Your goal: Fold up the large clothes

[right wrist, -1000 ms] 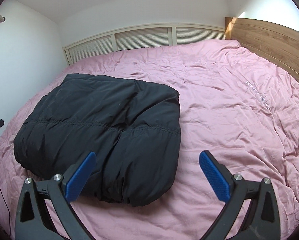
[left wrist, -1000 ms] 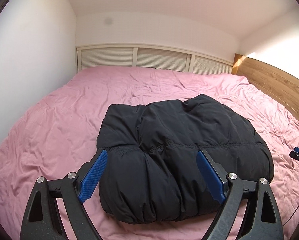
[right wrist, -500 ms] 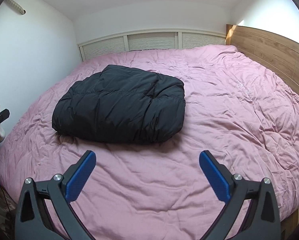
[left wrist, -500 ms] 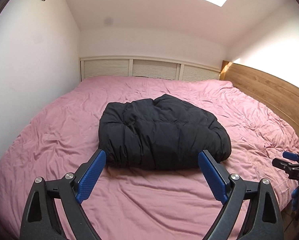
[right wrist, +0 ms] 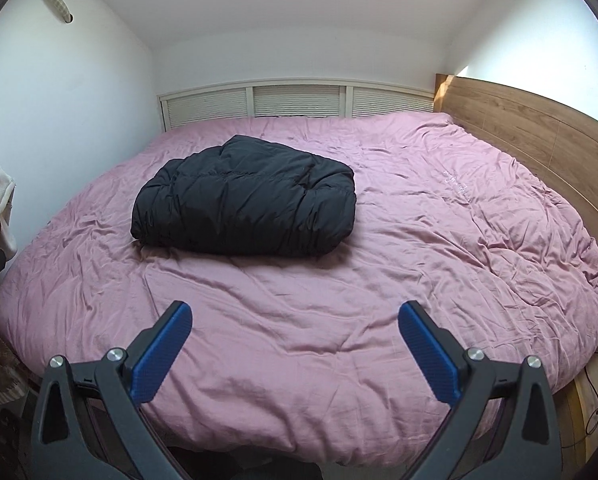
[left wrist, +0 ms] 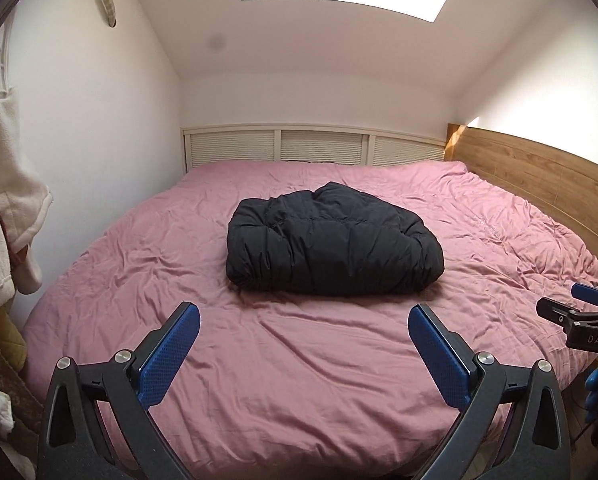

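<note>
Lying folded mid-bed (left wrist: pixel 339 380), black puffer jacket (left wrist: pixel 331 244) untouched; left hand-held gripper (left wrist: pixel 303 330) and right hand-held gripper (right wrist: pixel 295 328) both released, well apart from it.

Both tools share one build. The left gripper (left wrist: pixel 303 322) has black plastic arms with triangular cut-outs, silver round-headed screws at the joints, and blue fingers (left wrist: pixel 167 360) with a fine dimpled texture. The right gripper (right wrist: pixel 295 320) looks identical; from the left camera its body bears white letters "DAS".
</note>
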The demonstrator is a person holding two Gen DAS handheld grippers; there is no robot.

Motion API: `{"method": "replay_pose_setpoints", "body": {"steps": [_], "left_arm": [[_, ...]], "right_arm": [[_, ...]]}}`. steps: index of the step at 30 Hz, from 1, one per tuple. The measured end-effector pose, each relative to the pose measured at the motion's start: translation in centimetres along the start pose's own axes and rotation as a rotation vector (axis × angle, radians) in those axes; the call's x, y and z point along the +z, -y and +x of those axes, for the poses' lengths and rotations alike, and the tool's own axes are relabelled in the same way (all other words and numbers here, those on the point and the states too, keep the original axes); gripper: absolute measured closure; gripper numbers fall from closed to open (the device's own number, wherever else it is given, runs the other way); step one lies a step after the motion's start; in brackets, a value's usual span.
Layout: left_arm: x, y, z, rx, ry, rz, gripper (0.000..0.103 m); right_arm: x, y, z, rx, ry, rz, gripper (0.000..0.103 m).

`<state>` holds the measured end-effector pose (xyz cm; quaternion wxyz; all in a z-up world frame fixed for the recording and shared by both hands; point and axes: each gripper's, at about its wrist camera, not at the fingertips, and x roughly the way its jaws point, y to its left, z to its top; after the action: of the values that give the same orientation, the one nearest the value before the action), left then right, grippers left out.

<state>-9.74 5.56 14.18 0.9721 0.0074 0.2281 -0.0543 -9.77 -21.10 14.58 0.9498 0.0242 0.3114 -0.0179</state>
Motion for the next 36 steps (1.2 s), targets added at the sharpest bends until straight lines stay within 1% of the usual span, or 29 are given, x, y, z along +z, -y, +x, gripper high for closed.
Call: {"method": "replay_pose_setpoints", "body": {"steps": [3, 7, 14, 18, 25, 30, 36], "left_arm": [[-0.8, 0.2, -1.3, 0.051, 0.01, 0.012, 0.001], [-1.6, 0.2, -2.5, 0.099, 0.031, 0.024, 0.001], [-2.6, -0.1, -3.3, 0.14, 0.047, 0.019, 0.001], [-3.0, -0.4, -3.0, 0.129, 0.036, 0.01, 0.001], [-3.6, -0.8, -2.0, 0.14, 0.011, 0.004, 0.001], [-4.2, -1.2, -0.6, 0.137, -0.022, -0.012, 0.001], [-5.0, -1.5, 1.3, 0.141, -0.059, -0.015, 0.001]], "right_arm": [[-1.0, -0.5, -1.0, 0.0, 0.002, -0.002, 0.0], [-2.0, -1.1, -1.6, 0.003, 0.002, -0.003, 0.0], [-2.9, -1.2, -2.0, -0.002, 0.003, 0.003, 0.0], [-3.2, -1.2, -1.9, -0.006, 0.0, 0.004, 0.0], [-3.4, -1.0, -1.5, -0.024, 0.01, 0.023, 0.0], [-3.8, -0.6, -0.8, -0.038, 0.021, 0.049, 0.0], [-4.4, -0.4, 0.7, -0.061, 0.011, 0.057, 0.0]]}}
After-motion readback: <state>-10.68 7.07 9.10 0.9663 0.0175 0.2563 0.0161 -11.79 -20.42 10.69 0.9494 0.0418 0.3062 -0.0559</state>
